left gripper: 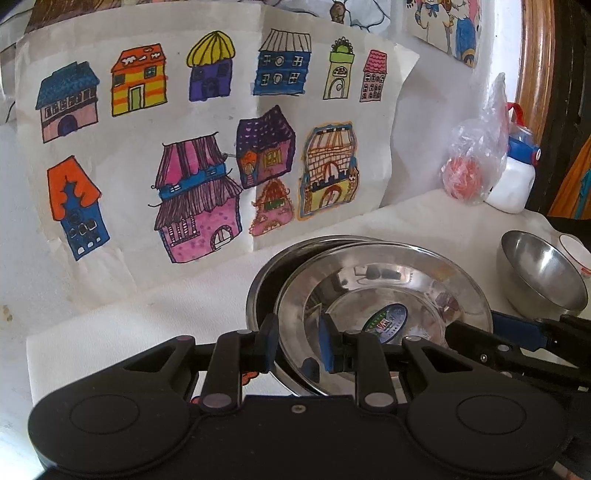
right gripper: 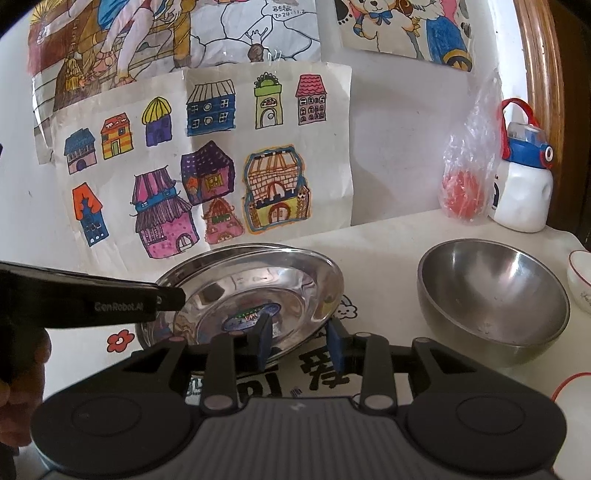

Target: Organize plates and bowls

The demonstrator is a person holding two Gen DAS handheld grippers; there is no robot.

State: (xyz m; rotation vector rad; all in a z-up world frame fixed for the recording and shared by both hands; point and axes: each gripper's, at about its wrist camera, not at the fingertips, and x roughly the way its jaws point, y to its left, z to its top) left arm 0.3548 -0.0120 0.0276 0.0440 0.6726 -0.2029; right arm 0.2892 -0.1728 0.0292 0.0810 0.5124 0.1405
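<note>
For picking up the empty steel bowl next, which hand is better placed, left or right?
Probably right. The steel bowl sits just right of the right tool; the left tool is at the far rim of the steel plate.

"GenRobot.AI" on the left claw's black arm (right gripper: pixel 122 305), handwritten date, perhaps "2024.11.2", on a wall drawing (right gripper: pixel 288 13), plate sticker (right gripper: pixel 255 317) unreadable

Your left gripper (left gripper: pixel 297 343) points downward, its 2 jaws a narrow way apart astride a plate's rim. Your right gripper (right gripper: pixel 301 345) points downward too, jaws part open. Your hand (right gripper: pixel 22 387) grips the left handle.
</note>
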